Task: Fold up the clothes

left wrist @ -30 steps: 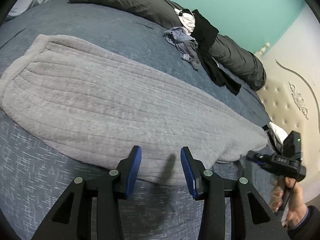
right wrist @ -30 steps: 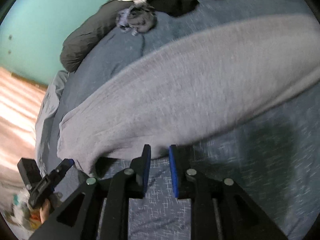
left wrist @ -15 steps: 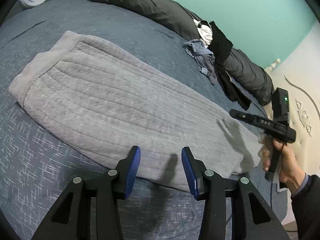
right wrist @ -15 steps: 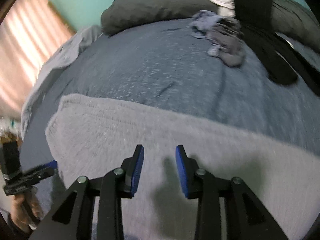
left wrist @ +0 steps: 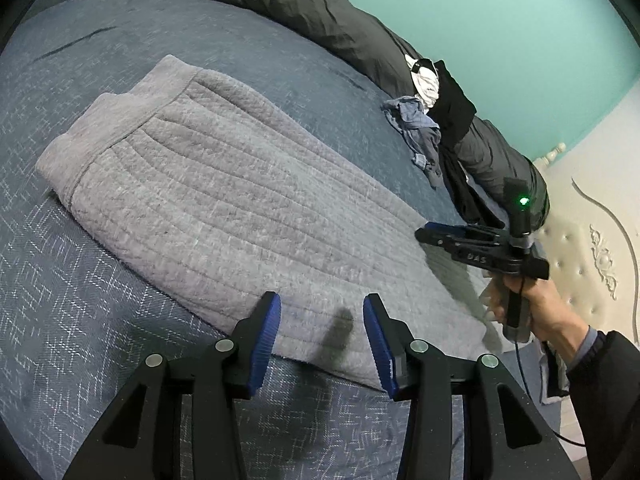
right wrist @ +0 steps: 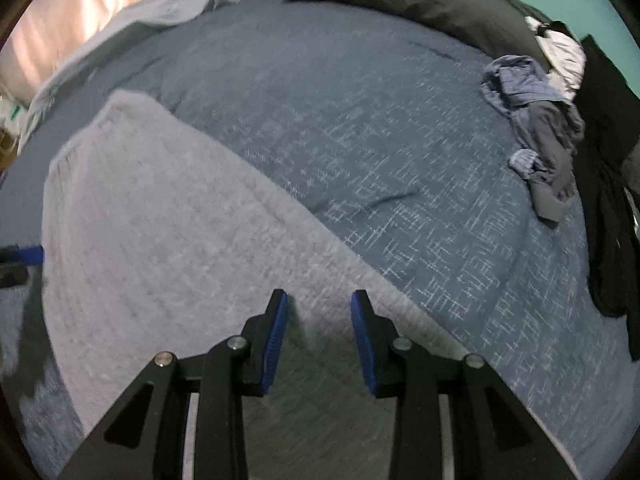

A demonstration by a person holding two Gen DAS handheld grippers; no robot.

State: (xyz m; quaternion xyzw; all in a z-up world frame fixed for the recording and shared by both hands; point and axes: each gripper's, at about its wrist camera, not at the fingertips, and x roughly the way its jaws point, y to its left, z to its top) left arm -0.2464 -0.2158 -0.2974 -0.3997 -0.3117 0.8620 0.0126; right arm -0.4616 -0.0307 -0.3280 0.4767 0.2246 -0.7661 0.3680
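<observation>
A grey quilted garment [left wrist: 224, 216] lies flat on the blue bedspread [left wrist: 80, 320], long and folded lengthwise; it also shows in the right wrist view [right wrist: 160, 248]. My left gripper [left wrist: 322, 312] is open and empty, hovering over the garment's near edge. My right gripper [right wrist: 319, 308] is open and empty above the garment's right end; in the left wrist view the right gripper [left wrist: 432, 234] is held in a hand at the right.
A pile of crumpled blue and black clothes [left wrist: 432, 136] lies at the far side of the bed [right wrist: 552, 152]. A dark grey duvet [left wrist: 320, 12] runs along the teal wall. A padded cream headboard [left wrist: 592, 248] stands at the right.
The right gripper has swung up from beside the garment's end to above it and opened wider. The left gripper has drawn back a little and stays open.
</observation>
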